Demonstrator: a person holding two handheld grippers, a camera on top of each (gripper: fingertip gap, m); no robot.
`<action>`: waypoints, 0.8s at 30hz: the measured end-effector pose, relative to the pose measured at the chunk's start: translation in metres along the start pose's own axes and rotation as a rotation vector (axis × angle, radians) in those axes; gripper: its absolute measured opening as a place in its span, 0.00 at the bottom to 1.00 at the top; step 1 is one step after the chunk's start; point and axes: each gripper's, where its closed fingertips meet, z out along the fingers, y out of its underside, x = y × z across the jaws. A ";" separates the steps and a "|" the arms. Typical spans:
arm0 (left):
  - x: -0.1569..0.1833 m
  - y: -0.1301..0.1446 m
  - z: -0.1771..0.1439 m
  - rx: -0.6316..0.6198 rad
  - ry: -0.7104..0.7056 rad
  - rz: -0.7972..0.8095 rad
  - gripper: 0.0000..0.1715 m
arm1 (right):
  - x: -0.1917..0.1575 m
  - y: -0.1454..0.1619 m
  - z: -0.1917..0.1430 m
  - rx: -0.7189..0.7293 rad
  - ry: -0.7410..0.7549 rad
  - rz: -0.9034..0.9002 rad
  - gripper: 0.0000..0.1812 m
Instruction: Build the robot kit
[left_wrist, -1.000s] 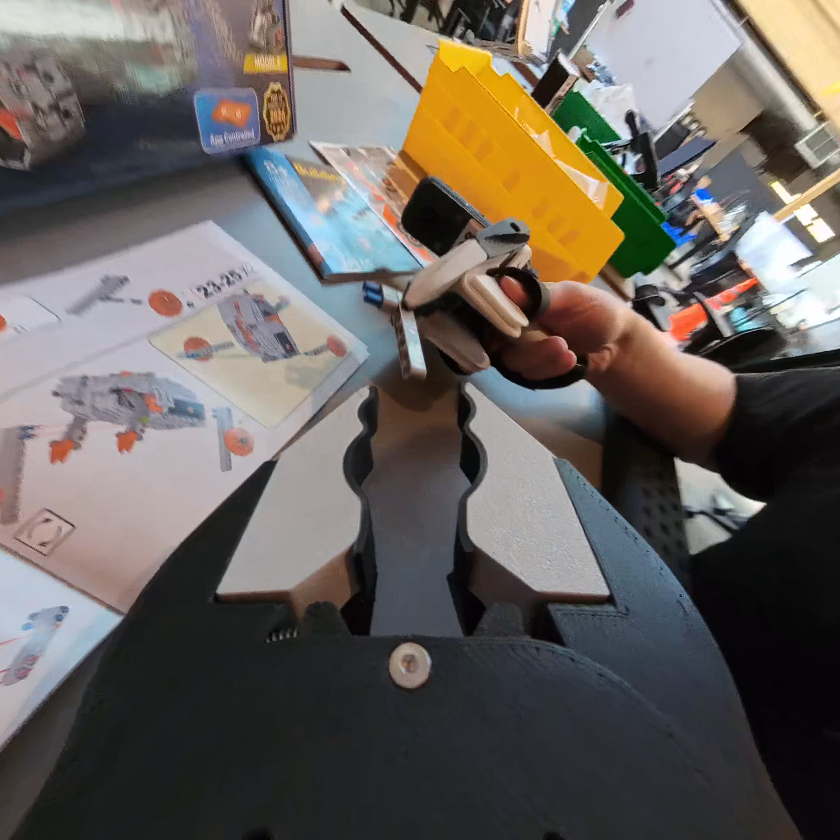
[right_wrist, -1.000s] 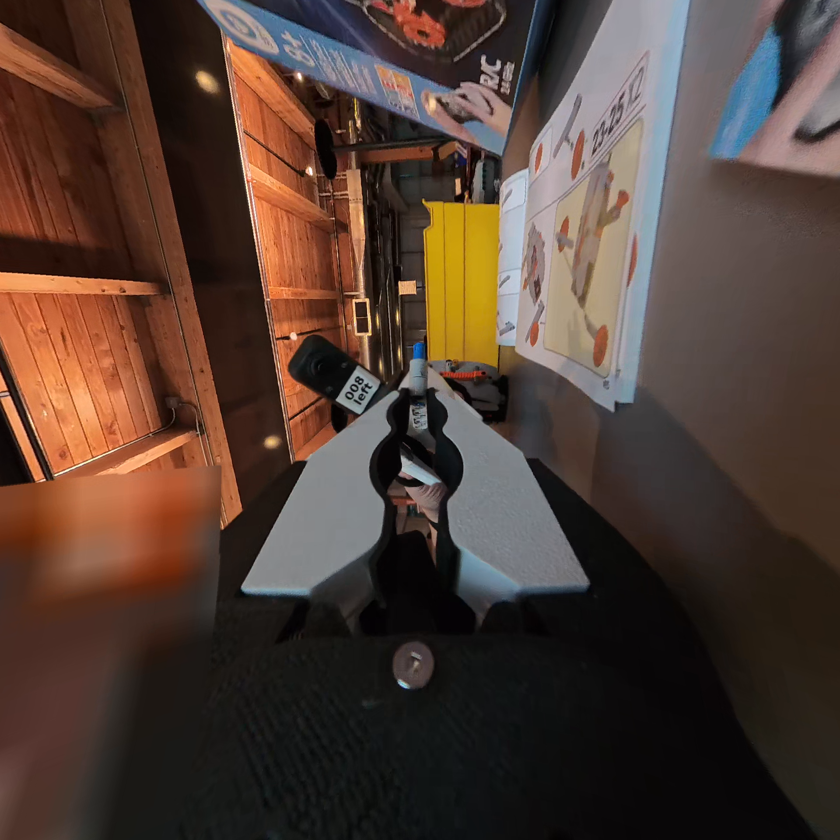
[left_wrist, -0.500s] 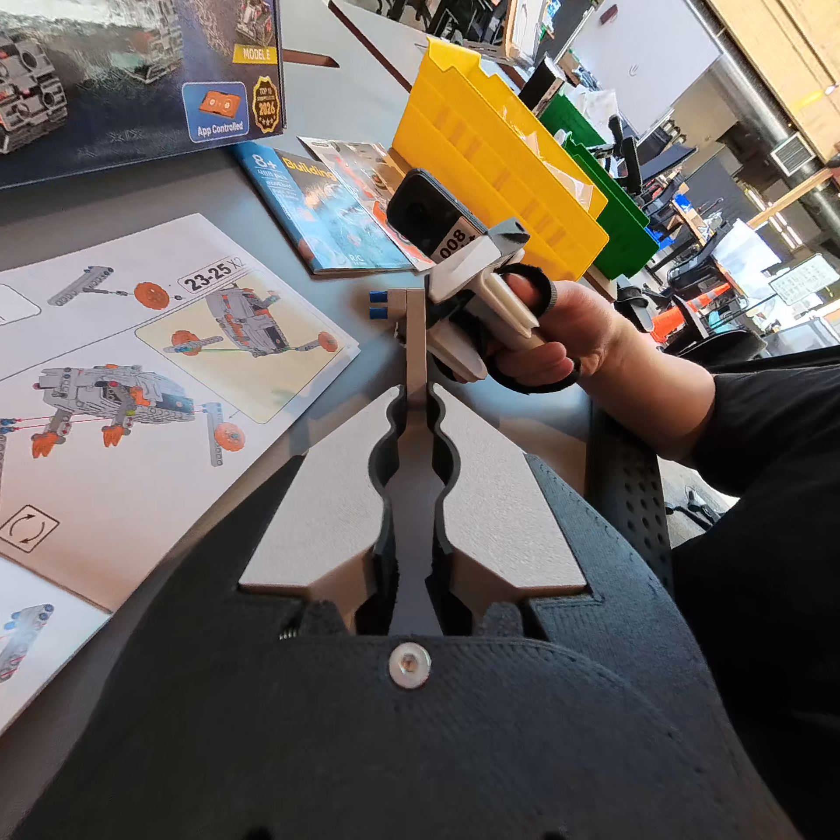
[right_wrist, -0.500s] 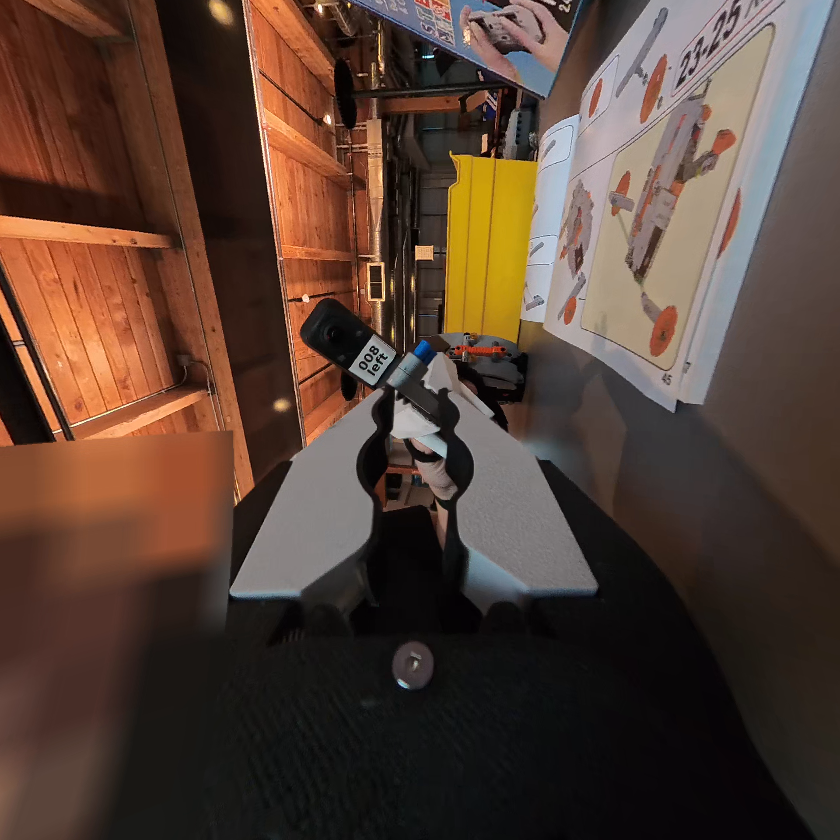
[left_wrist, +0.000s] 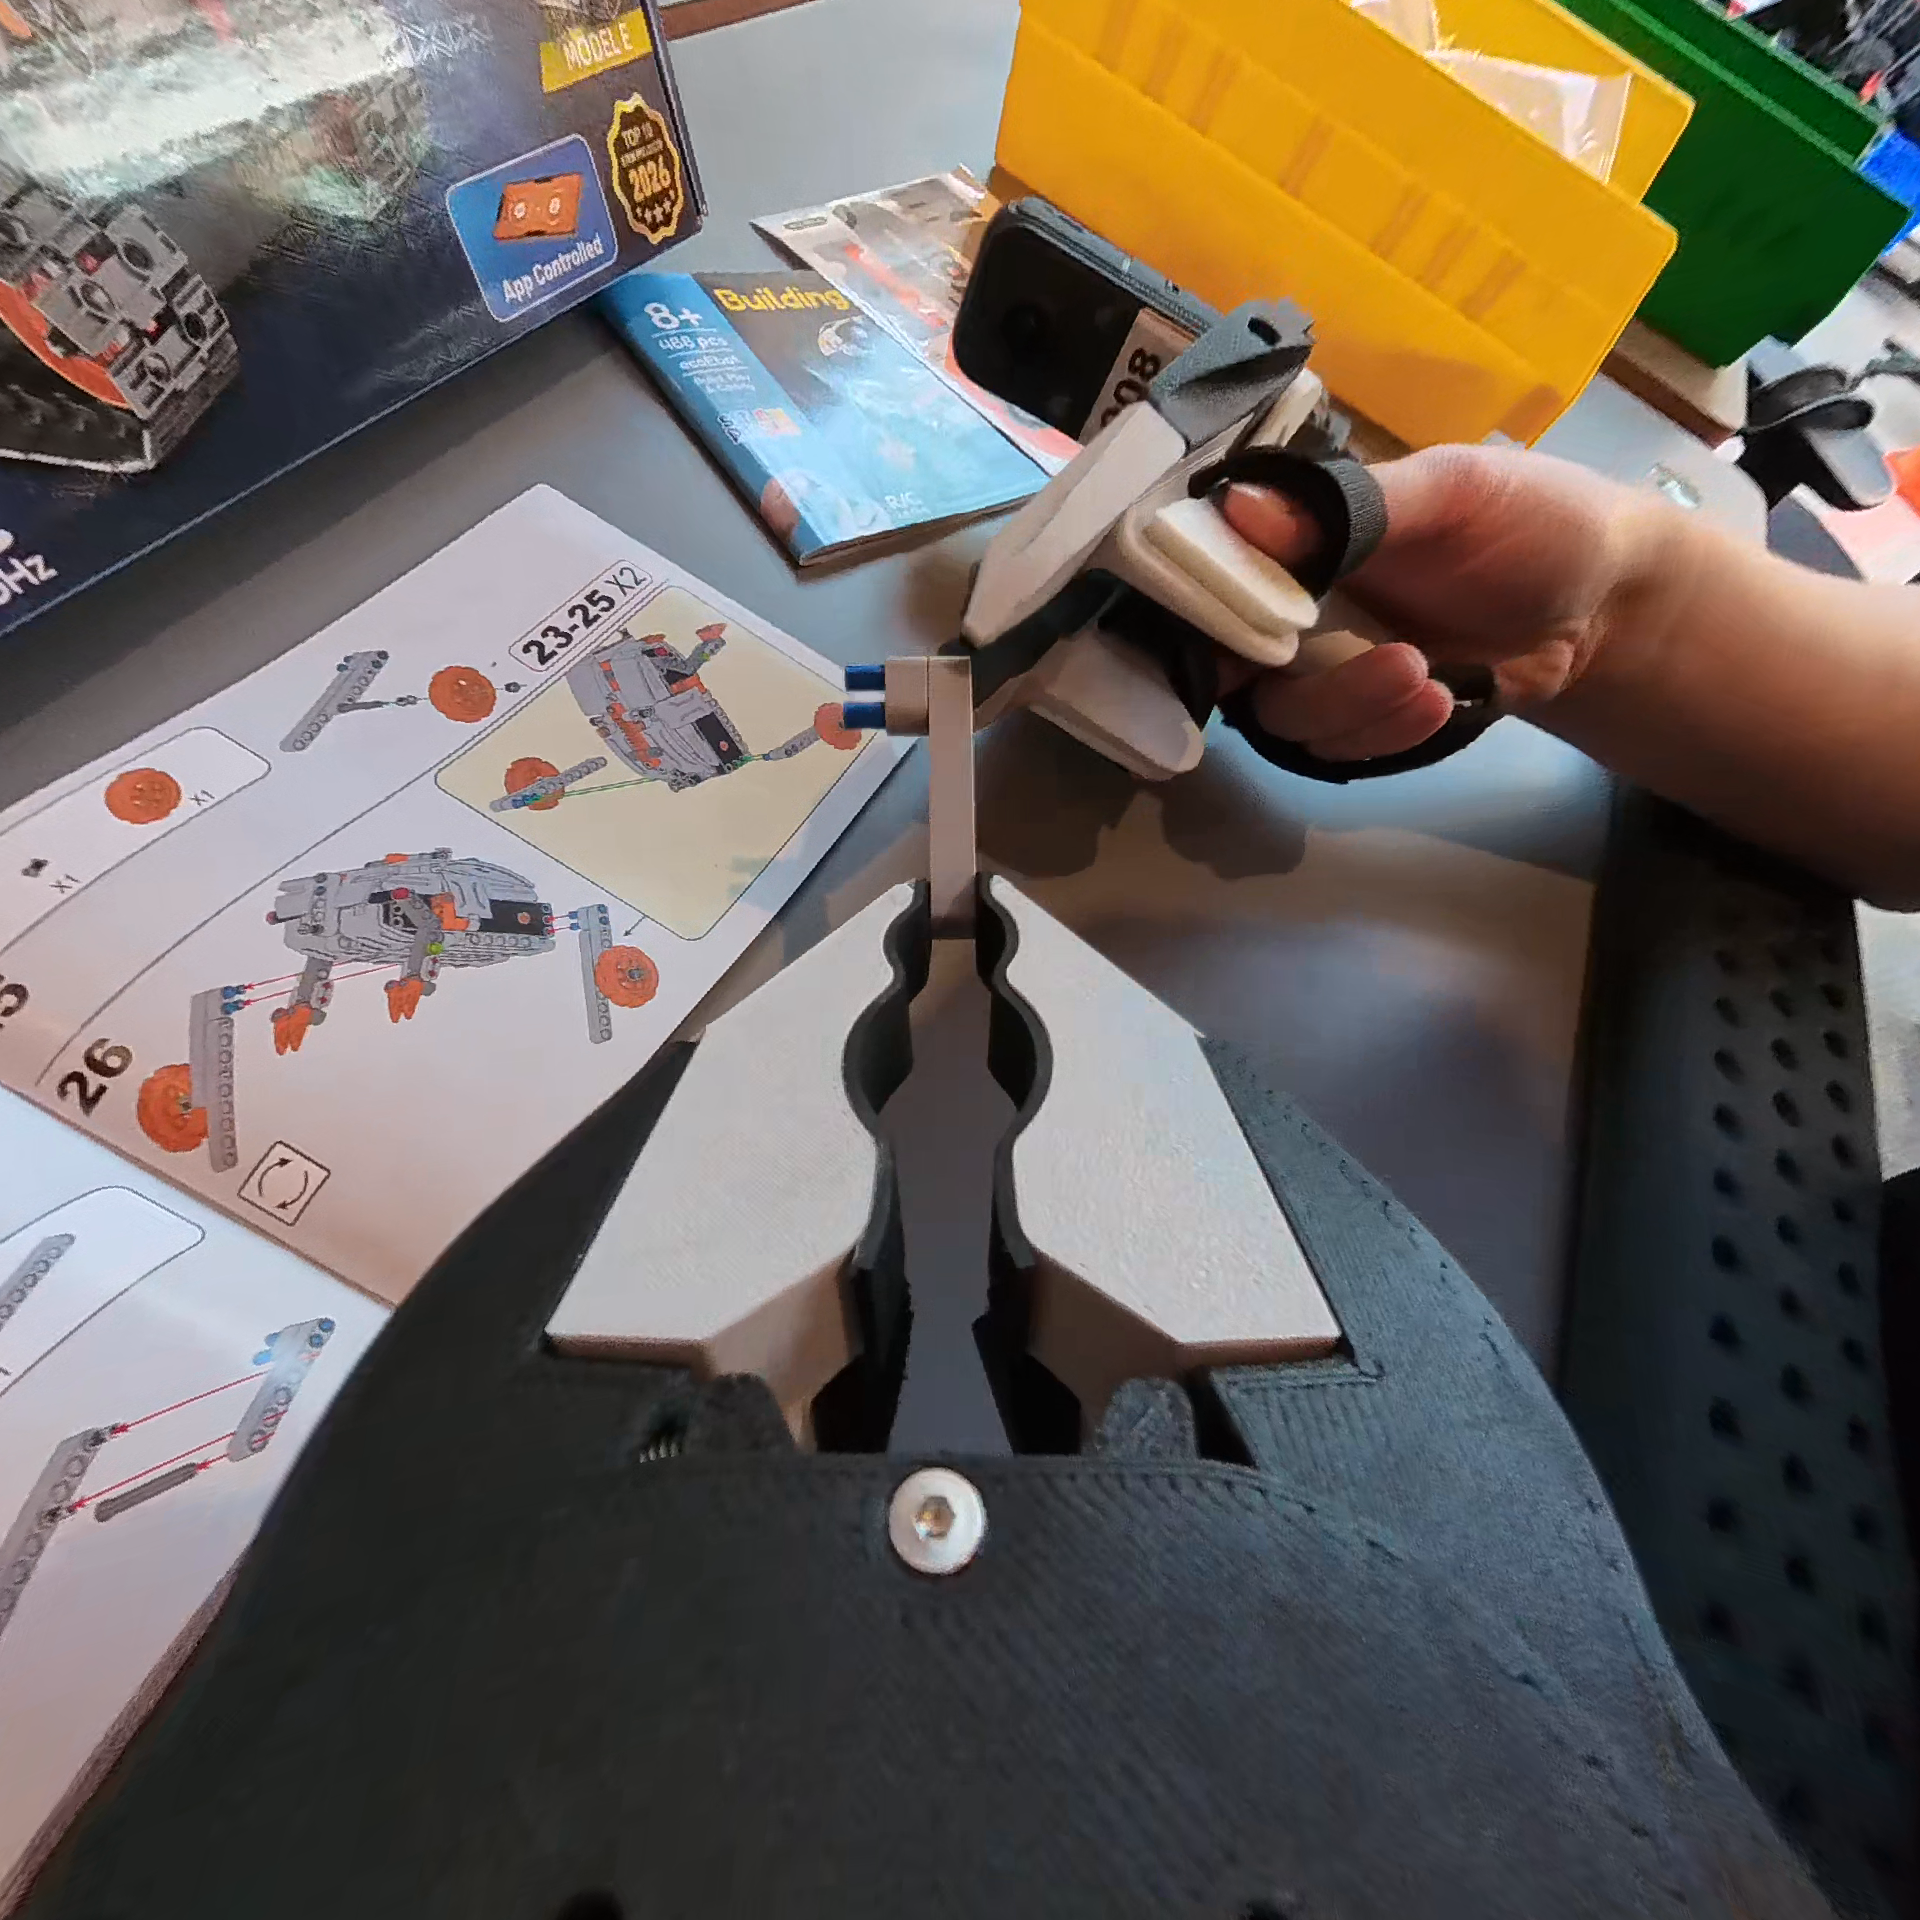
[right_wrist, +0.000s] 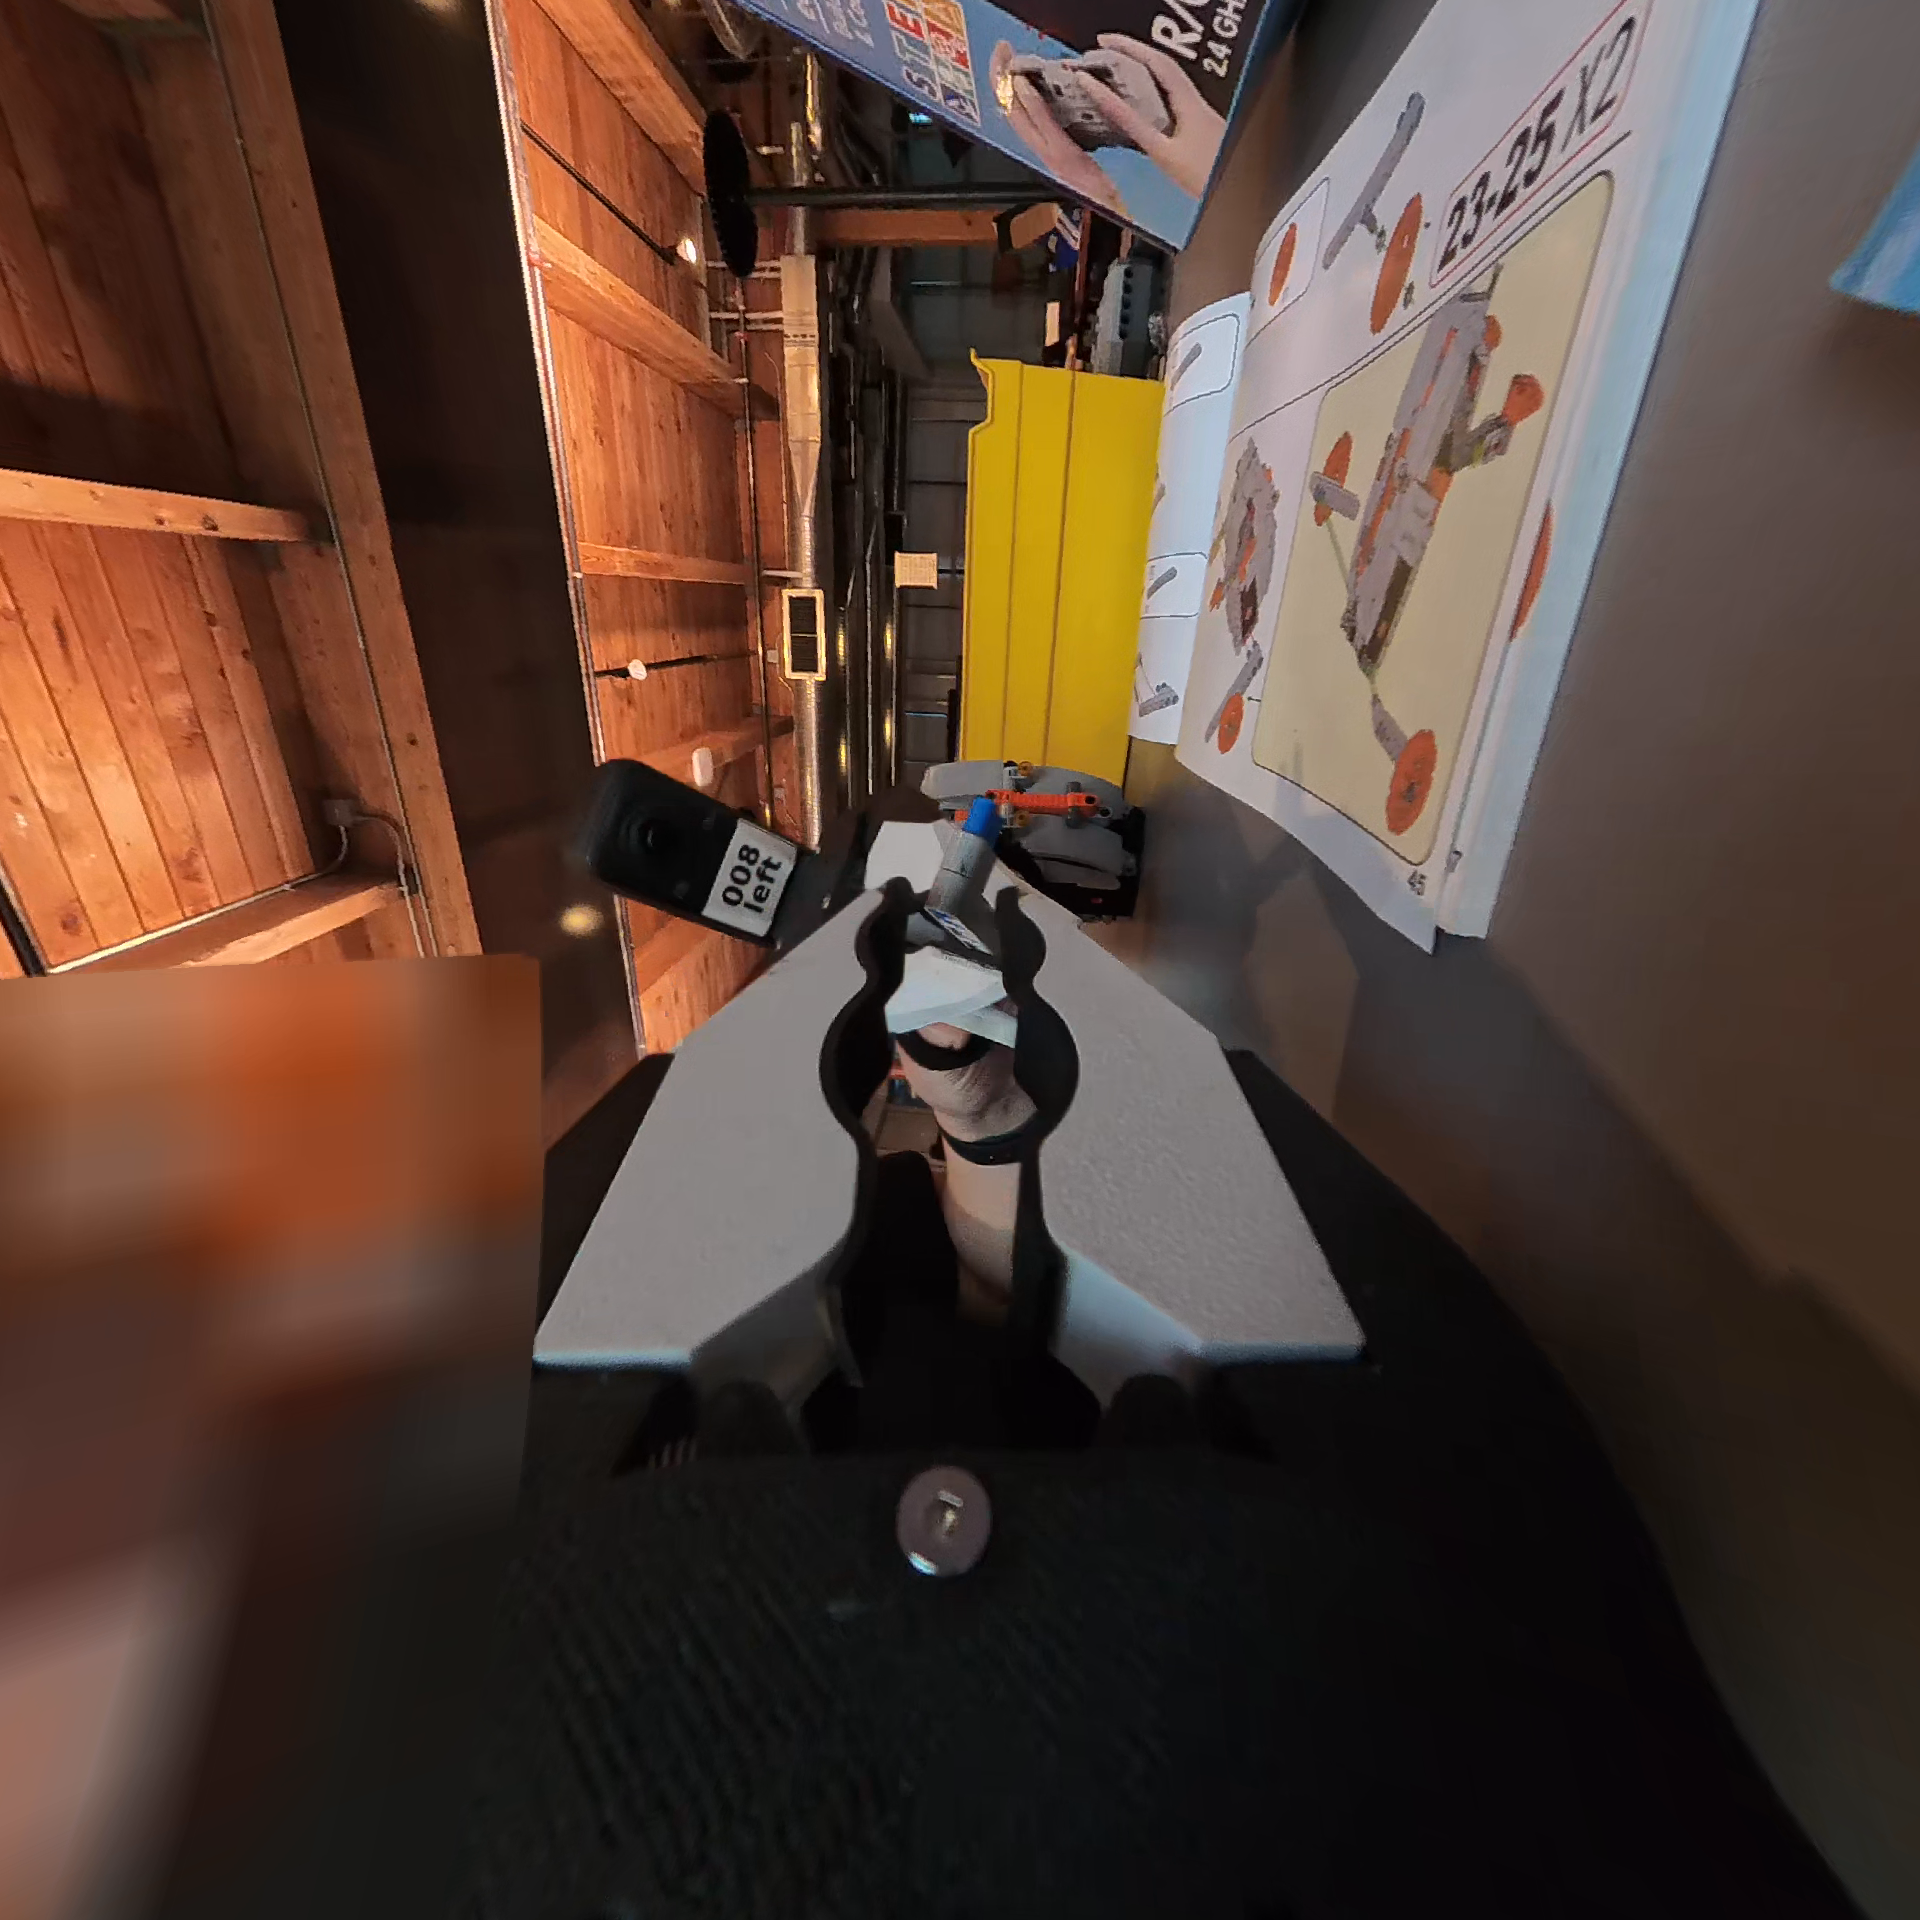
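Grey beam (left_wrist: 951, 800) clamped in left hand-held gripper (left_wrist: 951, 914); right hand-held gripper (right_wrist: 951, 914) grip unclear, tips overlapped.

An open instruction sheet (left_wrist: 343, 883) lay on the bench (left_wrist: 1351, 987); behind it stood a box (left_wrist: 260, 208), with a booklet (left_wrist: 831, 416) and bins (left_wrist: 1351, 187) to the right.

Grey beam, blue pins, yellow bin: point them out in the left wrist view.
grey beam (left_wrist: 951, 800), left wrist view, mid shaft
blue pins (left_wrist: 862, 695), left wrist view, between the two tips
yellow bin (left_wrist: 1340, 197), left wrist view, side wall
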 end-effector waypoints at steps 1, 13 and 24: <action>0.001 0.001 0.001 -0.008 -0.004 0.013 0.04 | 0.002 0.002 0.001 -0.011 0.011 -0.011 0.08; 0.028 -0.025 -0.020 0.146 0.316 -0.201 0.08 | -0.031 0.009 0.001 -0.126 -0.092 -0.282 0.03; 0.046 -0.016 -0.017 0.070 0.548 -0.405 0.07 | -0.038 0.022 0.005 -0.191 -0.094 -0.474 0.02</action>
